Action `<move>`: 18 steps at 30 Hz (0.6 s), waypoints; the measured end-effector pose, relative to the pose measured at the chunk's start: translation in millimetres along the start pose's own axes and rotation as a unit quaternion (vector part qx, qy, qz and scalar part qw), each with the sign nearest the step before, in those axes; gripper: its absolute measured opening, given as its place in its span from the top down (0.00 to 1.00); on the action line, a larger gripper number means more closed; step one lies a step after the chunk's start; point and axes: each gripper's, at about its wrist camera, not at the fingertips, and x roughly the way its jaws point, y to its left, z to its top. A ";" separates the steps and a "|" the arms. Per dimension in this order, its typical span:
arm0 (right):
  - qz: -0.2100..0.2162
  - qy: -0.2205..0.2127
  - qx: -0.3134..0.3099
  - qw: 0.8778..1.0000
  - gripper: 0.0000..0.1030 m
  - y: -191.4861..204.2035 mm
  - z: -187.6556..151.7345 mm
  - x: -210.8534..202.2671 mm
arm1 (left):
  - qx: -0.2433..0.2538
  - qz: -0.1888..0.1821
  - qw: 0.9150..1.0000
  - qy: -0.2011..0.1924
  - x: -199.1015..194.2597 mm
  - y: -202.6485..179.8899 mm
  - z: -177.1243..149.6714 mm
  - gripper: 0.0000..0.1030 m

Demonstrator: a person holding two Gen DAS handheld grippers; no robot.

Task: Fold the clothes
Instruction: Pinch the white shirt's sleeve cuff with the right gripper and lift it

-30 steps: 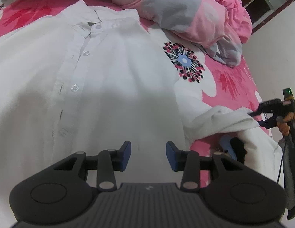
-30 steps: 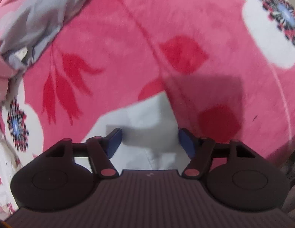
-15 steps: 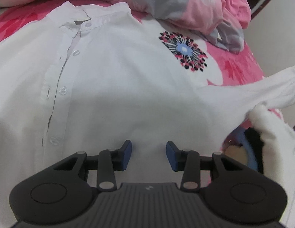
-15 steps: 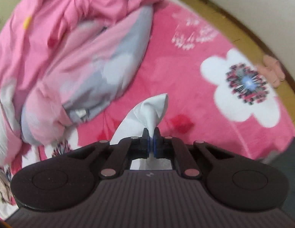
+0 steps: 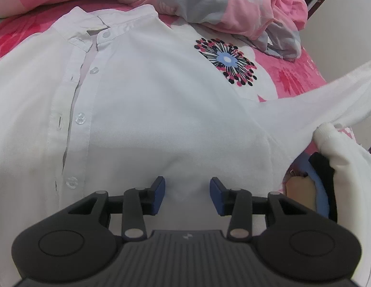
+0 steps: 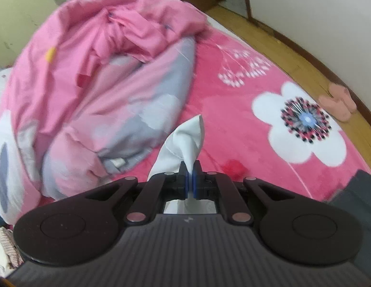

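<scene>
A white button-front cotton shirt point(image 5: 142, 110) lies face up on a pink plush floral blanket point(image 5: 302, 76), collar toward eleven o'clock, its clear buttons running down the left side. The left gripper point(image 5: 186, 192) hangs over the shirt's lower front at six o'clock, its blue-padded fingers point(image 5: 159, 191) spread apart with nothing pinched between them. At one o'clock sits a crumpled pink and grey quilt point(image 5: 235, 7). At three o'clock the shirt's sleeve point(image 5: 324, 102) is lifted off the bed and stretched toward the right edge. In the right wrist view, the right gripper point(image 6: 190, 179) has its fingers pressed together, pinching a peak of the white sleeve fabric above the blanket.
</scene>
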 end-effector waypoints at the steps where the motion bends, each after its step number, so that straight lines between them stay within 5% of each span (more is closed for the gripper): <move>1: 0.007 -0.009 -0.008 1.000 0.98 8.4 1.6 -7.0 | -0.001 -0.002 1.000 -0.002 -1.3 1.7 0.1 0.57; 11: 0.113 -0.035 -0.068 0.991 0.98 141.0 -11.4 -103.2 | -0.021 -0.022 0.999 -0.018 -35.4 39.0 -0.6 0.55; 18: 0.208 0.019 -0.067 0.976 0.98 242.4 -72.3 -138.5 | -0.050 -0.016 0.998 -0.023 -100.6 104.8 -10.3 0.54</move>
